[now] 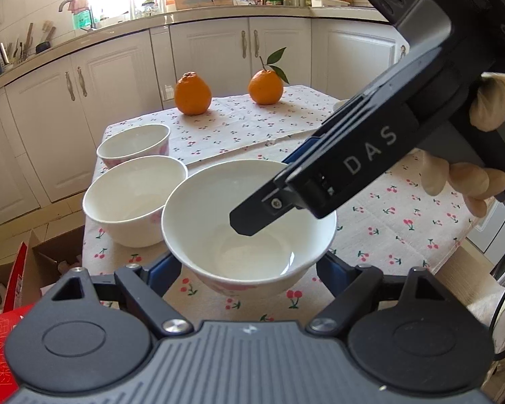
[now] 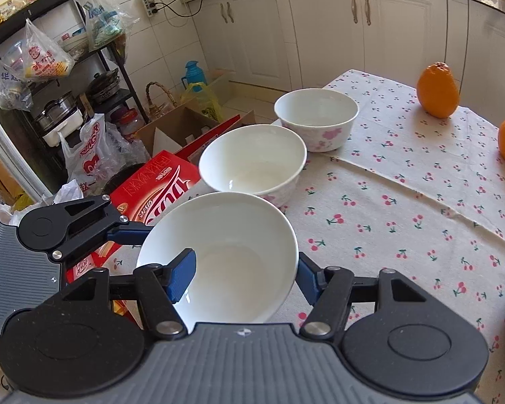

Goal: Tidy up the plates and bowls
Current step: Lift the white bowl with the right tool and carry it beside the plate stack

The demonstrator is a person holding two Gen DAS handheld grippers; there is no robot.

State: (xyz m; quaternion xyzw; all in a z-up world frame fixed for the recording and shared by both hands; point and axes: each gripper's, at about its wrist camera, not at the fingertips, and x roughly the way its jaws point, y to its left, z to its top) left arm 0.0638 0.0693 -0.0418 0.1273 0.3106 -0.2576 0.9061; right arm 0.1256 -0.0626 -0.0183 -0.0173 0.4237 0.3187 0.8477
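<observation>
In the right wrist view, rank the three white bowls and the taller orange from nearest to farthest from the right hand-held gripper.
1. Nearest bowl, its rim between the right hand-held gripper fingers.
2. Middle bowl, just beyond, at the table's left edge.
3. Far bowl, flower-patterned, farther along that edge.
4. Taller orange, far right.

Two oranges (image 1: 192, 93) (image 1: 265, 87) sit on the cherry-print cloth (image 1: 380, 222) far beyond the jaws. A red box (image 2: 158, 185) lies left of them, off the cloth.
</observation>
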